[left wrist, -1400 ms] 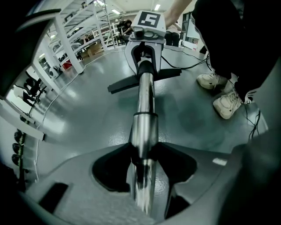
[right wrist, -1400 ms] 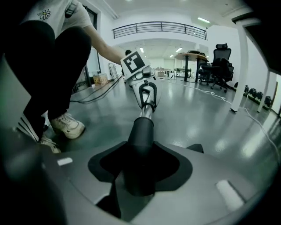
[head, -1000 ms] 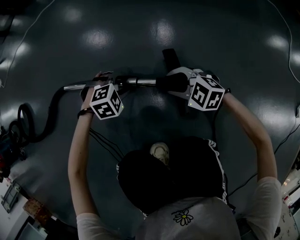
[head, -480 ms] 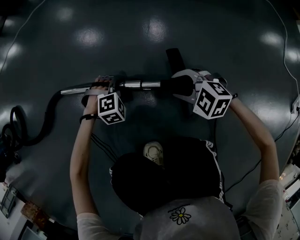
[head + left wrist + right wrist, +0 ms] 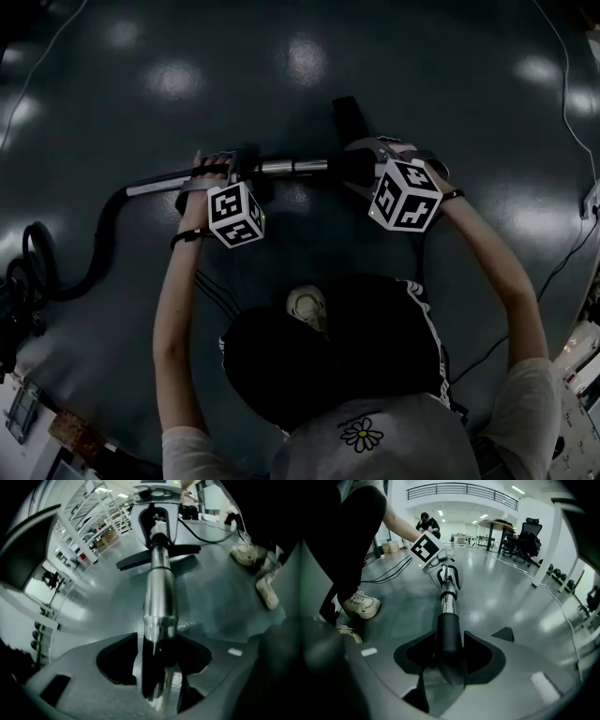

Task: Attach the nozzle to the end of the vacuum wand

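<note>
A black hose [image 5: 97, 251] curls down the left of the head view into the chrome vacuum wand [image 5: 291, 167], which lies level across the centre. The black nozzle [image 5: 349, 167] meets the wand's right end, clamped in the right gripper [image 5: 449, 660]. The left gripper [image 5: 157, 667], whose jaws have just been opening, clasps the wand.

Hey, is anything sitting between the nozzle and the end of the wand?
Nothing visible does. The black nozzle, gripped in the right gripper, lines up with the chrome wand and already meets its end with no gap showing. The dark piece on the floor lies off to one side.
</note>
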